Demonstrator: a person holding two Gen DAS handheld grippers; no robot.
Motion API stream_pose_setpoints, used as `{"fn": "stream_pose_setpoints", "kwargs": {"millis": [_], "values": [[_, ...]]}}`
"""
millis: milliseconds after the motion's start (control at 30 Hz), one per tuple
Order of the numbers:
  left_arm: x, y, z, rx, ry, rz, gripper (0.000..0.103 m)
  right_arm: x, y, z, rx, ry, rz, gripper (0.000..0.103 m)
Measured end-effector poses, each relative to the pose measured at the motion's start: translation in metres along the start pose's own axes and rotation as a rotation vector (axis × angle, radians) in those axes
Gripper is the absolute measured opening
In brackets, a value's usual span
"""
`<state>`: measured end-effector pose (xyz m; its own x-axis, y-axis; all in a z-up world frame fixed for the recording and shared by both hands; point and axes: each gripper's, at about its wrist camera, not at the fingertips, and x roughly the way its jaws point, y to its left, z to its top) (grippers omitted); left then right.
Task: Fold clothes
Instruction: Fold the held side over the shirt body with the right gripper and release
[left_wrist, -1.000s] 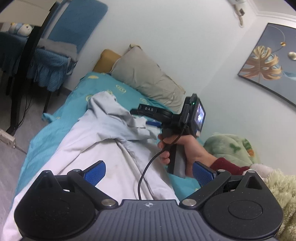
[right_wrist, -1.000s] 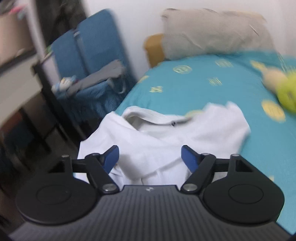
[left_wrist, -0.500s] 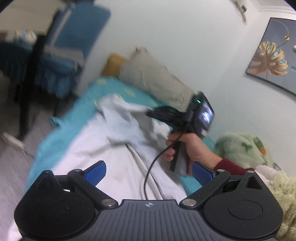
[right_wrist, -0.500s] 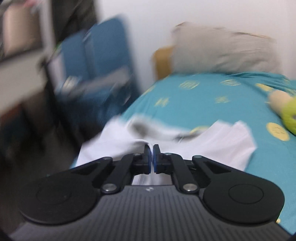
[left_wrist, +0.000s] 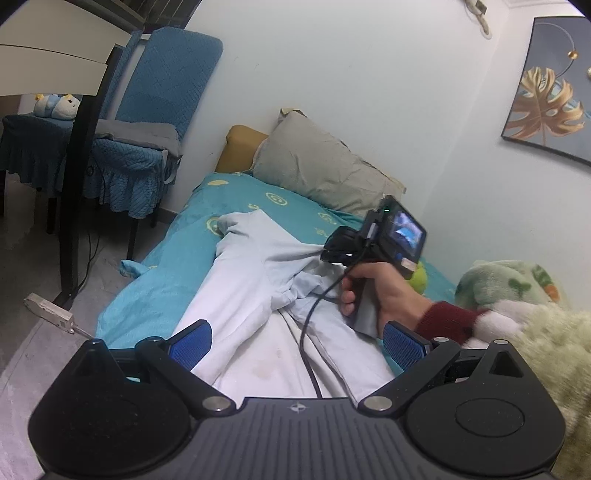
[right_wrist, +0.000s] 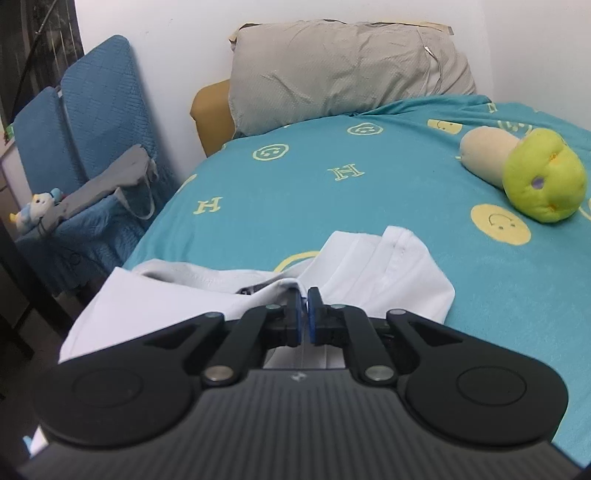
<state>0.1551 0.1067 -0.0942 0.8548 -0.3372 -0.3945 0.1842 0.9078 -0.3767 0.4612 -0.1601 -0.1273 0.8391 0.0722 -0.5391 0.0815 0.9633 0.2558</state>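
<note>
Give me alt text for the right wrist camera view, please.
The right gripper is shut on a fold of the white shirt, which lies crumpled on a teal bedsheet. Behind are a grey pillow and, at right, a green plush toy.

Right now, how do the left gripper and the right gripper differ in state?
The left gripper is wide open with nothing between its blue pads, hovering above the white shirt; the right gripper is shut on the shirt's fabric near the collar. Both are black, two-fingered and over the teal bedsheet.
</note>
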Motion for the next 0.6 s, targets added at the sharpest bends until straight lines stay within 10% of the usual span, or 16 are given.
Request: {"fn": "stream_pose_setpoints", "kwargs": {"millis": [67, 133, 600], "values": [[-0.001, -0.002, 0.002, 0.026, -0.014, 0.018, 0.100, -0.016, -0.002, 0.000, 0.007, -0.007, 0.034, 0.072], [-0.004, -0.004, 0.004, 0.049, -0.029, 0.032, 0.100, -0.036, -0.003, 0.003, 0.002, -0.021, 0.092, 0.100], [-0.061, -0.040, 0.007, 0.164, -0.105, 0.052, 0.100, -0.318, -0.002, -0.037, -0.083, -0.073, 0.181, 0.103]]}}
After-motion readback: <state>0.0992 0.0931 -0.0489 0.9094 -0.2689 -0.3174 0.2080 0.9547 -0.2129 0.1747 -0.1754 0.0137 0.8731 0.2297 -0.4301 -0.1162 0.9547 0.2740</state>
